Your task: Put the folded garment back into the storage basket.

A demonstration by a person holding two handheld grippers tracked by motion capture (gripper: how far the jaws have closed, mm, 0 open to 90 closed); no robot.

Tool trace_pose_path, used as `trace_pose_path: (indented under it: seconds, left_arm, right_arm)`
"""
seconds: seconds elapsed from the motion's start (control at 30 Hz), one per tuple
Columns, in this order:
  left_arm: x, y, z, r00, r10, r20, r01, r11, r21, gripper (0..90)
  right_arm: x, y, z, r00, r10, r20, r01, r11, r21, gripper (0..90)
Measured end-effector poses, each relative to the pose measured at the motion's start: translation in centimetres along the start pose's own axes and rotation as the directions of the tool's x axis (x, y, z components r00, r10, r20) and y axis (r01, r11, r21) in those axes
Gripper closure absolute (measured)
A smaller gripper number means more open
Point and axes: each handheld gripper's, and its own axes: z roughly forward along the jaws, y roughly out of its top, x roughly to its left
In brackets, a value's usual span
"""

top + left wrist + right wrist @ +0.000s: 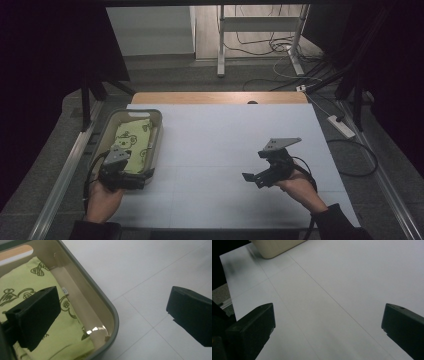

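Note:
A beige bin with a grey rim stands at the left of the white table, and a folded green cloth printed with dark drawings lies in it. My left gripper is at the bin's near end. In the left gripper view it is open and straddles the bin's wall: one jaw is over the cloth, the other over the table outside. My right gripper is open above bare table at the right front, with nothing between its jaws.
The white table top ends in a wooden strip at the far side. A bin corner lies far ahead in the right gripper view. On the floor are a power strip, cables and a desk frame.

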Motion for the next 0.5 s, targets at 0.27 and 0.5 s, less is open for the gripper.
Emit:
trace_pose_path:
  seconds: [0.27, 0.5]
  left_arm:
    - [-0.1, -0.9, -0.8, 0.9996, -0.028, -0.007, 0.028, 0.9996, 0.002, 0.0]
    - [-0.3, -1.6, -1.4, 0.9989, -0.044, -0.013, 0.044, 0.999, 0.002, 0.0]
  right_arm:
    - [-0.3, -1.5, -2.0, 0.9988, 0.017, 0.046, -0.017, 1.0, -0.006, 0.0]
    - [-0.7, -3.1, -3.8, 0.995, 0.055, 0.084, -0.054, 0.998, -0.012, 0.0]
